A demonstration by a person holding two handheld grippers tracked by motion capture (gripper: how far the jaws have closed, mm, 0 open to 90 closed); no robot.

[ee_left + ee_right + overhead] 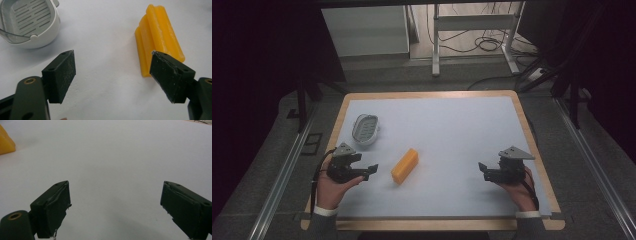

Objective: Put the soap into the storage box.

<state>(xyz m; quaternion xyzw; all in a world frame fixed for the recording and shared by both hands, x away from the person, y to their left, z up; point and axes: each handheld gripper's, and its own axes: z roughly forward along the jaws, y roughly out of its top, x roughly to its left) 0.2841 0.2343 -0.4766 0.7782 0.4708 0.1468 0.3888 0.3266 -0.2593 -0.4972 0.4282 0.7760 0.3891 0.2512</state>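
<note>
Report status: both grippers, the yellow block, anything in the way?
Left gripper open, empty, beside yellow block. Right gripper open, empty, off to the side. Block lies flat, untouched. White soap dish stands apart; nothing blocks.

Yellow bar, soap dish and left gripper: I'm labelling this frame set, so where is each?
yellow bar [405,166]: high view, middle of its top face.
soap dish [365,128]: high view, its slotted inner floor.
left gripper [112,75]: left gripper view, midway between its open fingertips.
</note>
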